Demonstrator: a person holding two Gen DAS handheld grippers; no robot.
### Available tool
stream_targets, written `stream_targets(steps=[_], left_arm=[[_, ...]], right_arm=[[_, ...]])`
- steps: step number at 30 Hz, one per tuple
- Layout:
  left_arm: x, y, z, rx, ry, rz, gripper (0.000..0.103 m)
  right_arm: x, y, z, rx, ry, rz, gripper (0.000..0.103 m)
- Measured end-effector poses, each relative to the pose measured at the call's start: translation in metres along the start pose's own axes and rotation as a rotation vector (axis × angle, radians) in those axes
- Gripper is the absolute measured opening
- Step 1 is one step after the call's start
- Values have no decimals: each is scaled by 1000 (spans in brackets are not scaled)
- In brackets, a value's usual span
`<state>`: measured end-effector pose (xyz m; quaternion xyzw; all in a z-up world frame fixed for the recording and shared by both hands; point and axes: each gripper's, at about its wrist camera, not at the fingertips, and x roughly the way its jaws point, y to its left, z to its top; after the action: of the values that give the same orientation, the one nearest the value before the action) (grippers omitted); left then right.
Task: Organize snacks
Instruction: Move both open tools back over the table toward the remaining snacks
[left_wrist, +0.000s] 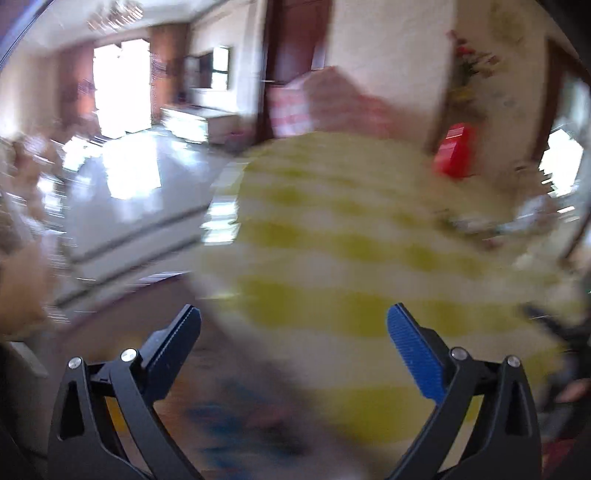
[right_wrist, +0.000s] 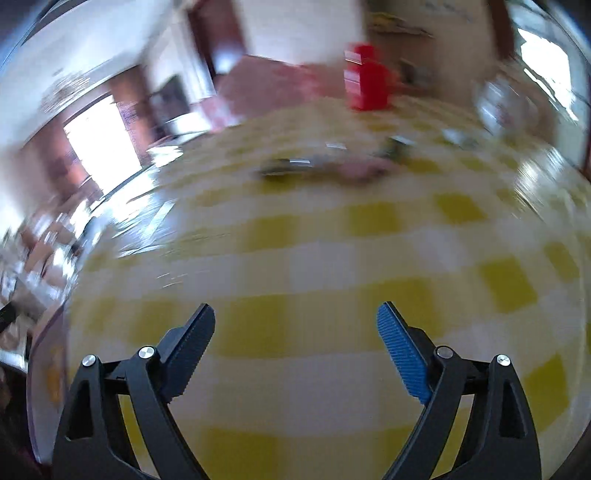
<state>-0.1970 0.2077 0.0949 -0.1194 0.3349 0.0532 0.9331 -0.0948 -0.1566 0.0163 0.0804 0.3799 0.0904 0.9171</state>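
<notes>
Both views are smeared by motion. My left gripper (left_wrist: 293, 314) is open with nothing between its fingers, over the near edge of a round table with a yellow-and-white checked cloth (left_wrist: 332, 236). A blurred blue-and-dark shape (left_wrist: 236, 424) lies low between the fingers; I cannot tell what it is. My right gripper (right_wrist: 295, 314) is open and empty above the checked cloth (right_wrist: 332, 258). Flat snack packets (right_wrist: 325, 166), dark and pinkish, lie on the far middle of the table. Small packets (left_wrist: 491, 225) lie at the table's right side.
A red box (right_wrist: 367, 79) stands at the table's far edge, the same red box (left_wrist: 456, 149) at upper right in the left wrist view. A clear container (right_wrist: 506, 105) stands right of it. A pink-covered chair (left_wrist: 317, 99) is behind the table. Shiny floor (left_wrist: 140, 192) lies to the left.
</notes>
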Motion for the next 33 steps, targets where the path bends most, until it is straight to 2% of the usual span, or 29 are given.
stream_targets(steps=[1, 2, 4, 9, 12, 16, 20, 23, 26, 29, 33], left_arm=[[4, -14, 4, -13, 13, -53, 101], [14, -37, 12, -31, 30, -136, 101], [40, -85, 27, -47, 37, -265, 101], [127, -178, 54, 22, 16, -244, 101], [193, -212, 72, 22, 78, -196, 101], [261, -231, 97, -94, 132, -192, 101], [296, -244, 111, -130, 88, -142, 101], [315, -244, 113, -143, 36, -140, 101], [323, -243, 117, -94, 24, -138, 101], [318, -230, 119, -169, -17, -163, 101], [326, -223, 122, -219, 16, -176, 101]], right_arm=[[2, -18, 3, 37, 5, -34, 87], [5, -33, 9, 68, 5, -69, 87], [14, -59, 18, 120, 0, -78, 87], [23, -103, 31, 203, -26, -138, 87], [36, -129, 46, 250, -26, -150, 87], [52, -155, 69, 317, -46, -134, 87], [77, -176, 101, 361, -72, -153, 87], [99, -201, 134, 419, -107, -212, 87], [131, -226, 174, 424, -131, -264, 87], [167, -260, 221, 433, -136, -325, 87], [206, -292, 258, 479, -95, -335, 87]])
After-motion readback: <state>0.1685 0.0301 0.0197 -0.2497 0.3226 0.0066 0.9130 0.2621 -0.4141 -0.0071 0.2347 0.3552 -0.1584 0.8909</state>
